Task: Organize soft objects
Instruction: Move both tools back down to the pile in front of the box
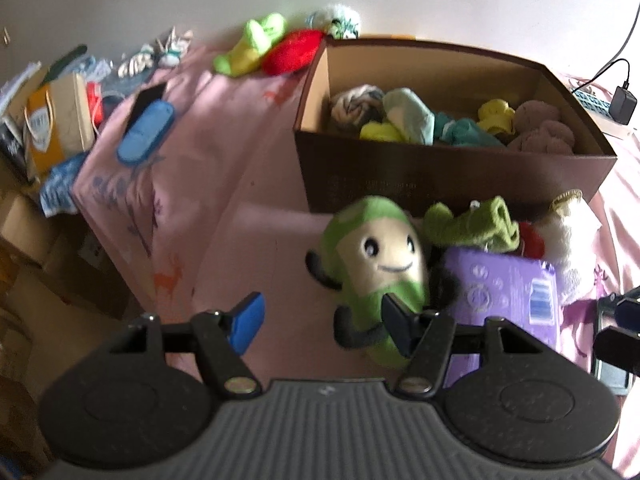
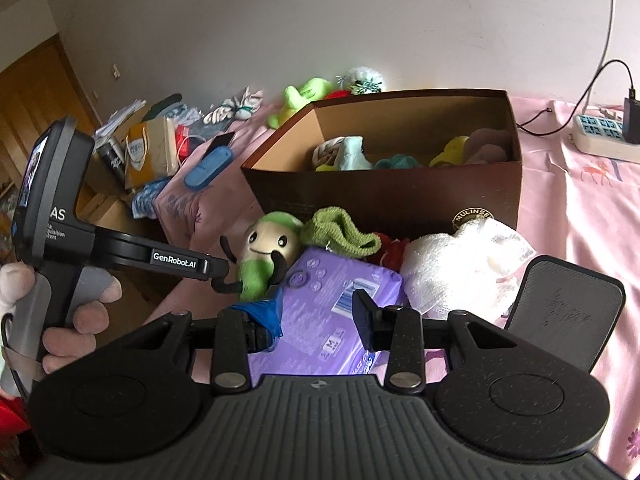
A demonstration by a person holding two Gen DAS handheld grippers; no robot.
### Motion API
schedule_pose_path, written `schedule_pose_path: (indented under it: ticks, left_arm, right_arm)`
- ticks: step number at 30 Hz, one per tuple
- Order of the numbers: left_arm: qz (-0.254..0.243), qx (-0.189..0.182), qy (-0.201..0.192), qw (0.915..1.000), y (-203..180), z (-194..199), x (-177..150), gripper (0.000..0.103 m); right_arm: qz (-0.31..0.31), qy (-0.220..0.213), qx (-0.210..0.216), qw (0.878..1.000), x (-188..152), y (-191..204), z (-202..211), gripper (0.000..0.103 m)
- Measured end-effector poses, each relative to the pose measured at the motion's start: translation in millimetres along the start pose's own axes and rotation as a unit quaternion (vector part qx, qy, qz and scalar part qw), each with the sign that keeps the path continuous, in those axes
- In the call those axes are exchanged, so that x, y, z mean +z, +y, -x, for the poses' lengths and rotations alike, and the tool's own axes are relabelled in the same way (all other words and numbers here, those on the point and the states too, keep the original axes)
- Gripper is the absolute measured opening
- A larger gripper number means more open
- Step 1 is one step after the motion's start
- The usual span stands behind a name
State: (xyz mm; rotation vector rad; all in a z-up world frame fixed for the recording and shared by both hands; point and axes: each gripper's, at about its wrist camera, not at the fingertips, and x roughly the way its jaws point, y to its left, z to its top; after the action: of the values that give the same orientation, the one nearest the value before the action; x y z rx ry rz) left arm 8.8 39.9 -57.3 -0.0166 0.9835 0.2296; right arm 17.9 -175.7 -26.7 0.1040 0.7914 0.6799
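Note:
A green plush toy (image 1: 376,264) (image 2: 268,248) with a cream smiling face lies on the pink sheet in front of the brown cardboard box (image 1: 460,184) (image 2: 380,200). My left gripper (image 1: 322,324) is open; its black right finger overlaps the toy's lower body and its blue-padded left finger stands over bare sheet. Beside the toy lie a purple pack (image 1: 504,292) (image 2: 332,280), a green knitted cloth (image 1: 472,224) (image 2: 340,232) and a white fluffy cloth (image 2: 460,264). My right gripper (image 2: 316,316) hangs open over the purple pack. Several soft items fill the box.
A blue case (image 1: 146,132), a lime plush (image 1: 256,46) and a red plush (image 1: 292,52) lie farther back on the bed. Bags and clutter (image 1: 56,120) crowd the floor past the bed's left edge. A power strip (image 2: 604,136) and a black flat object (image 2: 560,308) sit at the right.

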Motion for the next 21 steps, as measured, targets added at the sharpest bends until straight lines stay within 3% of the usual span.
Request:
schedule_pose_path:
  ticks: [11, 21]
  left_arm:
    - [0.024, -0.101, 0.028, 0.9942, 7.5, -14.9, -21.4, 0.066]
    - [0.045, -0.149, 0.023, 0.9875, 24.6, -45.5, 5.1, 0.068]
  right_arm:
    - [0.027, 0.006, -0.014, 1.000, -5.1, 1.1, -6.4, 0.022]
    - [0.029, -0.002, -0.044, 0.999, 11.5, 14.1, -25.1, 0.022]
